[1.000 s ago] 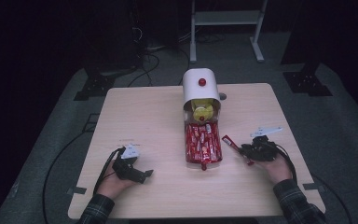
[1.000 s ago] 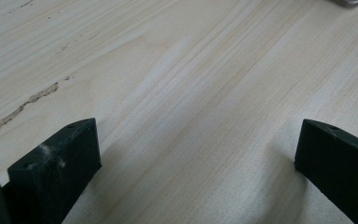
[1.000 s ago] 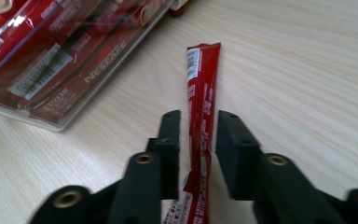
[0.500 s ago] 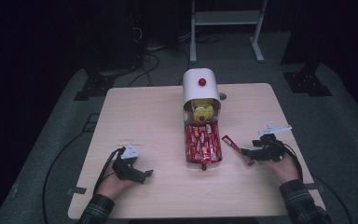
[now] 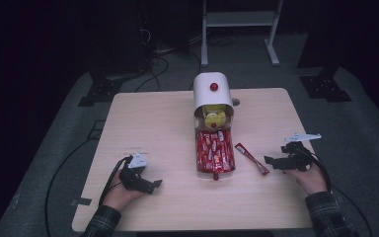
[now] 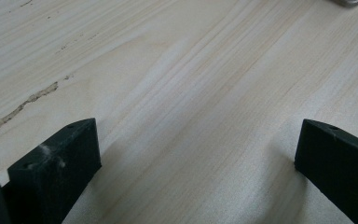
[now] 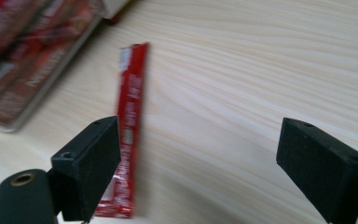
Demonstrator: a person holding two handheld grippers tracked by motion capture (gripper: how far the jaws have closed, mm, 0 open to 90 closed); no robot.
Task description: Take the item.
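Observation:
A single red stick packet (image 5: 251,158) lies flat on the wooden table (image 5: 153,123), just right of a tray (image 5: 215,153) piled with several red packets. In the right gripper view the same red stick packet (image 7: 129,126) runs along the inner side of the left jaw, on the wood. My right gripper (image 5: 270,161) is open, close to the packet's near end, jaws wide (image 7: 198,168). My left gripper (image 5: 154,185) rests at the table's front left, open over bare wood (image 6: 196,154).
A white dispenser (image 5: 212,96) with a red knob stands at the table's back centre, a yellow item in its mouth, feeding the tray. A small grey object (image 5: 235,101) lies beside it. Cables trail off the left of the table.
My right hand and gripper have shifted slightly right and back from the loose packet. The left gripper has not moved.

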